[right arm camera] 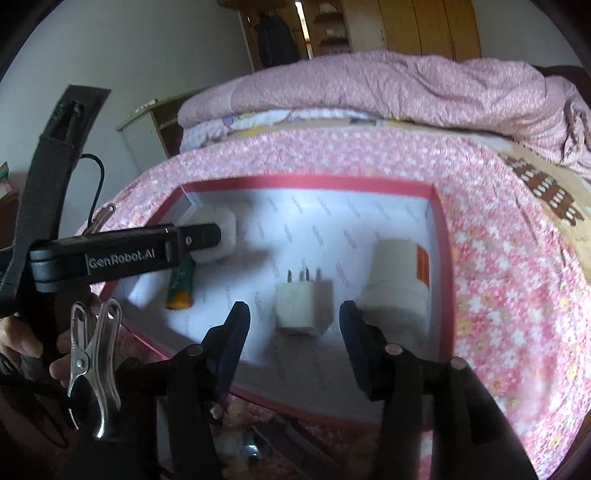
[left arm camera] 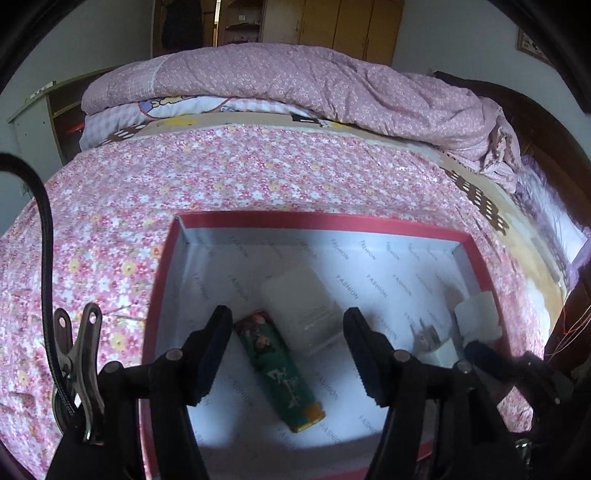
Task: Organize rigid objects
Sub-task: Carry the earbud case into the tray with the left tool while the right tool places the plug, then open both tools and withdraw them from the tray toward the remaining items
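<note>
A red box (left arm camera: 325, 221) with a white printed lining lies on the bed; it also shows in the right wrist view (right arm camera: 314, 181). Inside lie a green lighter with an orange end (left arm camera: 280, 373), a white rounded case (left arm camera: 299, 306), a white plug adapter (right arm camera: 301, 306) and a white bottle with an orange label (right arm camera: 399, 280). My left gripper (left arm camera: 288, 354) is open and empty, its fingers either side of the lighter and the case. My right gripper (right arm camera: 293, 347) is open and empty just before the plug adapter. The left gripper's body (right arm camera: 122, 254) crosses the right wrist view and hides part of the lighter (right arm camera: 181, 284).
The box sits on a pink floral sheet (left arm camera: 221, 173). A folded pink quilt (left arm camera: 295, 77) lies at the far side of the bed. Wooden wardrobes (left arm camera: 351, 26) stand behind, and a low shelf (left arm camera: 40, 110) stands to the left.
</note>
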The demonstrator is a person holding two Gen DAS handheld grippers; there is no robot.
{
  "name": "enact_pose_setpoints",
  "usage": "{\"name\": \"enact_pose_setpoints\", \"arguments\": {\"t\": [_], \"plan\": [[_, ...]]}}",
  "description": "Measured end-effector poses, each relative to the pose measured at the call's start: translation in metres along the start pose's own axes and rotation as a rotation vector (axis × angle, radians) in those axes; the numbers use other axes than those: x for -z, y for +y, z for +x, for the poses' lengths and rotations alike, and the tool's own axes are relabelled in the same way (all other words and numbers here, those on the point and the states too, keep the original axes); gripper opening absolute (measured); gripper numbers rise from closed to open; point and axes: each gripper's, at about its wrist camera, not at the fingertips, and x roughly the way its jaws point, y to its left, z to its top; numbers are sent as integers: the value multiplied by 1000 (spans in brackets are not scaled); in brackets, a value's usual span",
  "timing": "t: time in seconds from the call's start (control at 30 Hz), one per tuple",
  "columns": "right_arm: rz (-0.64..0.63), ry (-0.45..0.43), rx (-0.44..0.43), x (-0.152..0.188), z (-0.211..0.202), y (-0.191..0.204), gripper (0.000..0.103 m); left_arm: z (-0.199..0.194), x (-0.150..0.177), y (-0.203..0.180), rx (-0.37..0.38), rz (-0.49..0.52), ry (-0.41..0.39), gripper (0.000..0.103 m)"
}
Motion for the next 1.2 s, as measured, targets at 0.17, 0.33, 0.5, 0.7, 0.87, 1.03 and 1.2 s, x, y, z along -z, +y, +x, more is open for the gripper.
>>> {"name": "enact_pose_setpoints", "arguments": {"t": [0.17, 0.33, 0.5, 0.7, 0.87, 1.03, 1.2], "plan": [[3, -14, -13, 1, -9, 2, 52, -12, 2, 1, 1, 7, -17, 66], [12, -6, -7, 2, -19, 4, 52, -26, 6, -3, -12, 32, -20, 66], [33, -17, -9, 6, -36, 4, 52, -45, 13, -9, -17, 58, -22, 66], [54, -5, -7, 9, -54, 5, 52, -70, 23, -20, -24, 76, -31, 66], [58, 11, -15, 12, -68, 11, 52, -91, 34, -21, -8, 52, -38, 66], [31, 39, -28, 22, -85, 21, 52, -114, 48, -15, 4, 23, -43, 66], [36, 42, -15, 33, -100, 25, 52, -131, 64, -2, -19, 1, -43, 66]]}}
